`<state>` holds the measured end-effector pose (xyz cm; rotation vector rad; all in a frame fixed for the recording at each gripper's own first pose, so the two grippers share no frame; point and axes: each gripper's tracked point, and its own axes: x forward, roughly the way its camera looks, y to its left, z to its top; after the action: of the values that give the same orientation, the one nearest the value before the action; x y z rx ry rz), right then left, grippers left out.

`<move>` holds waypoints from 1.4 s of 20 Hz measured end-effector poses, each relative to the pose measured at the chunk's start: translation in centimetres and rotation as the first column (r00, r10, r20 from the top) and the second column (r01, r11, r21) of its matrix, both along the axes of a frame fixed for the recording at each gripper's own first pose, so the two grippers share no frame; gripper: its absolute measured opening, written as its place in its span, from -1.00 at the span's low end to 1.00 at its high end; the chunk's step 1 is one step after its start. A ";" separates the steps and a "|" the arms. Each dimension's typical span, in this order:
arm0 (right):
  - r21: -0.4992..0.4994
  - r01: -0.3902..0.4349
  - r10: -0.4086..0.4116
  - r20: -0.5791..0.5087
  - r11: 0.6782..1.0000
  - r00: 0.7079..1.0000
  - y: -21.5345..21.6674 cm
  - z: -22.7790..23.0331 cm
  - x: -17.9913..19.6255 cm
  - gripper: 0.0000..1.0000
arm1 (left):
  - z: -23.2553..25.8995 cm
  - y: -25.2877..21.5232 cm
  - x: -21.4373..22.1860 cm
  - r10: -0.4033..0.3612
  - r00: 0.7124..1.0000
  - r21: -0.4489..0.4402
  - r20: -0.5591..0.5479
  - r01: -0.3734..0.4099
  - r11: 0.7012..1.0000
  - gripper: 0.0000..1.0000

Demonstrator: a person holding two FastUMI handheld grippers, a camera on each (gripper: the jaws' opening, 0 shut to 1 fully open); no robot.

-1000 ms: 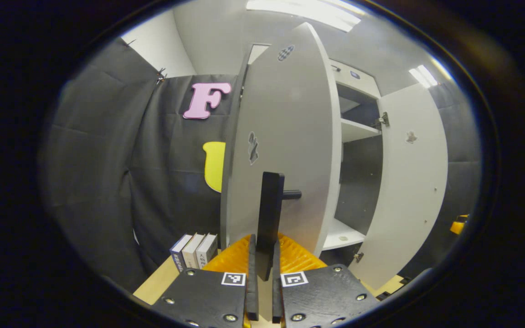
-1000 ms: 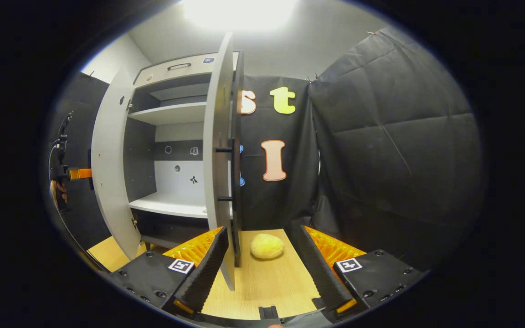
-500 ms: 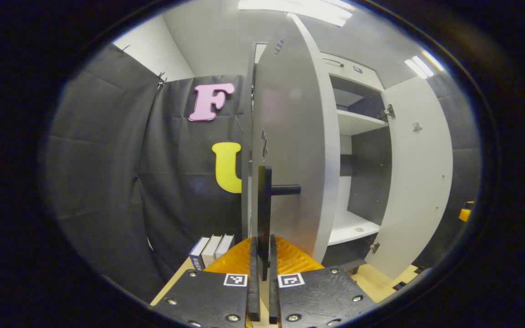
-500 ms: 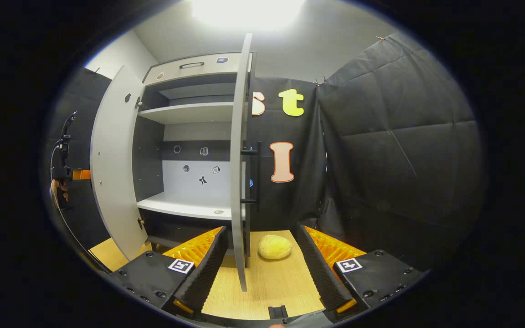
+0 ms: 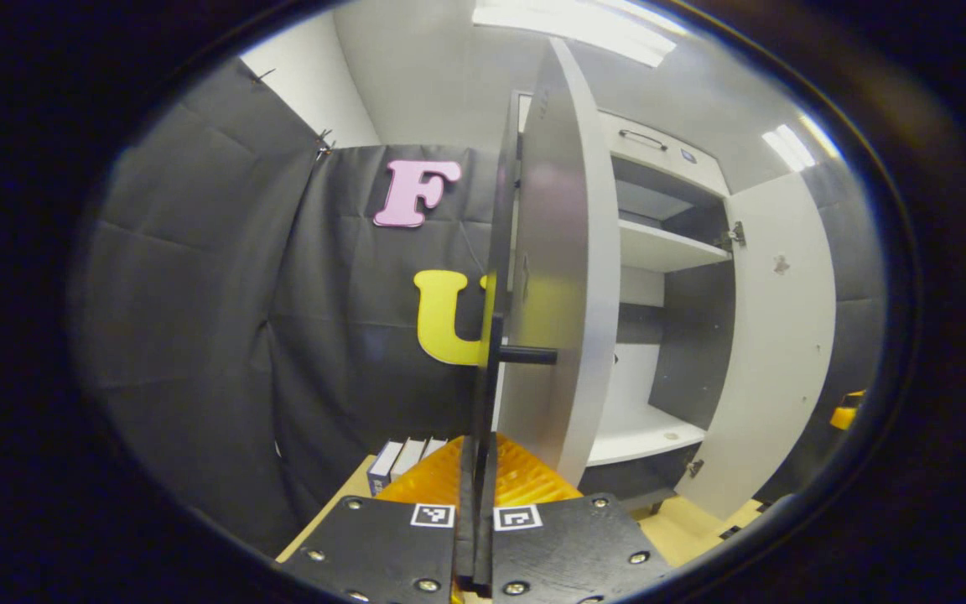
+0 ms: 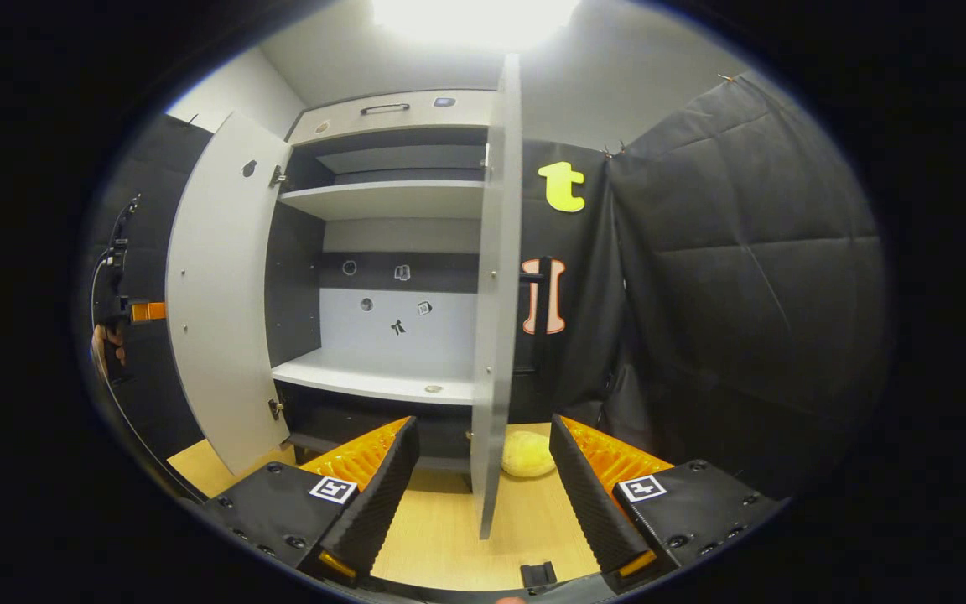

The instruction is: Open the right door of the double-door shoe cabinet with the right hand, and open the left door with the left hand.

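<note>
Now both doors stand open. Left tool is clamped narrow on the left door's black handle, left door swung out edge-on. Right tool gapes wide, empty, just before the right door. Remaining, likely: release handle.

Books upright on wooden table; yellow sponge on table.

You're in a recording booth: black cloth walls hang around a shoe cabinet on a wooden bench.
</note>
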<state>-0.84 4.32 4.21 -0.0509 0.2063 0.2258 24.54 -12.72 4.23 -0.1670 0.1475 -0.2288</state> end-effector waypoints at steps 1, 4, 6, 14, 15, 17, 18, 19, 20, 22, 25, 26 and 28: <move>-0.007 -0.001 0.001 0.005 1.000 1.000 0.6 0.2 -0.1 0.95 | -0.1 0.0 -0.1 -0.009 1.000 0.009 0.005 0.009 1.000 -1.00; -0.020 0.014 -0.014 0.015 1.000 1.000 1.9 0.3 -1.0 0.94 | 0.3 0.1 -0.2 -0.016 0.999 0.018 0.032 0.015 1.000 -1.00; -0.010 0.017 -0.017 0.025 1.000 1.000 2.8 0.5 -1.6 0.98 | 0.4 0.3 -0.8 -0.012 0.999 0.023 0.048 0.011 1.000 -1.00; 0.090 -0.009 0.004 0.063 0.996 0.998 1.8 2.4 -3.5 0.98 | 4.0 0.9 -10.3 0.125 0.983 0.073 0.137 -0.136 0.988 -0.98; 0.096 -0.018 0.012 0.064 0.995 0.998 1.4 2.5 -3.8 0.98 | 4.0 0.4 -11.2 0.128 0.982 0.086 0.141 -0.140 0.986 -0.89; 0.092 -0.026 0.019 0.077 0.995 0.997 0.1 2.7 -4.5 0.98 | 4.2 -0.3 -13.3 0.142 0.979 0.109 0.143 -0.159 0.981 -0.87; 0.086 -0.033 0.026 0.080 0.996 0.996 -0.4 2.6 -4.8 0.97 | 4.0 -0.7 -14.4 0.150 0.979 0.119 0.137 -0.167 0.979 -0.77; 0.082 -0.042 0.035 0.081 0.996 0.996 -0.8 2.6 -5.2 0.97 | 3.8 -0.9 -15.3 0.159 0.978 0.133 0.133 -0.176 0.975 -0.57; 0.082 -0.049 0.042 0.085 0.995 0.996 -1.1 2.6 -5.5 0.98 | 3.5 -1.0 -16.2 0.169 0.977 0.147 0.127 -0.187 0.971 -0.37; 0.087 -0.065 0.057 0.091 0.994 0.994 -1.5 2.7 -6.1 0.98 | 2.7 -1.8 -18.0 0.175 0.979 0.160 0.104 -0.190 0.969 -0.30; 0.080 -0.074 0.066 0.092 0.994 0.994 -2.1 2.6 -6.9 0.98 | 2.2 -2.7 -19.9 0.185 0.979 0.161 0.089 -0.198 0.967 0.07; 0.077 -0.075 0.067 0.093 0.994 0.993 -2.4 2.6 -7.3 0.97 | 2.4 -2.8 -20.6 0.192 0.977 0.157 0.094 -0.205 0.966 0.35; 0.074 -0.078 0.071 0.097 0.994 0.993 -3.0 2.6 -7.9 0.97 | 2.7 -2.5 -21.6 0.220 0.969 0.147 0.110 -0.235 0.961 0.62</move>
<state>-8.73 1.33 6.81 0.0080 0.1011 0.3049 2.94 -15.25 6.94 -0.0129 0.0527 0.0059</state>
